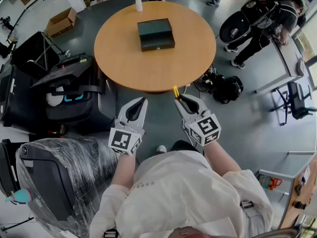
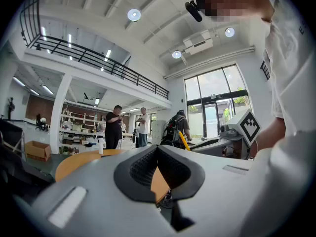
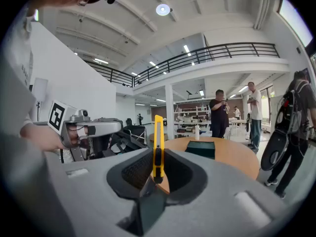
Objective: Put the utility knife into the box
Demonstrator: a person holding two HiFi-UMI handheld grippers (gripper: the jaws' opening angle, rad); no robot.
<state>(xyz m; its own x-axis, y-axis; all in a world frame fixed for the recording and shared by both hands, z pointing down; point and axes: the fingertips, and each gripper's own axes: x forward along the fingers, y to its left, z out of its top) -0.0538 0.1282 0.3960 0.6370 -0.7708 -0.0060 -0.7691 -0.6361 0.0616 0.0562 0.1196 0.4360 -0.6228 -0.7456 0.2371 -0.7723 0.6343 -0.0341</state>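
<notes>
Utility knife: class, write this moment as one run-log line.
utility knife: clamped in right hand-held gripper | left hand-held gripper: shut, empty | box: on round table, not yet reached

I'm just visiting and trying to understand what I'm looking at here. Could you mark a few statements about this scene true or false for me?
1. The yellow utility knife is clamped in the right hand-held gripper. True.
2. The dark rectangular box sits on the floor. False: it sits on the round wooden table.
3. The left hand-held gripper holds nothing. True.
4. The knife already lies inside the box. False: it is in the right hand-held gripper, well away from the box.
5. A white spray bottle stands on the table, beyond the box. True.
</notes>
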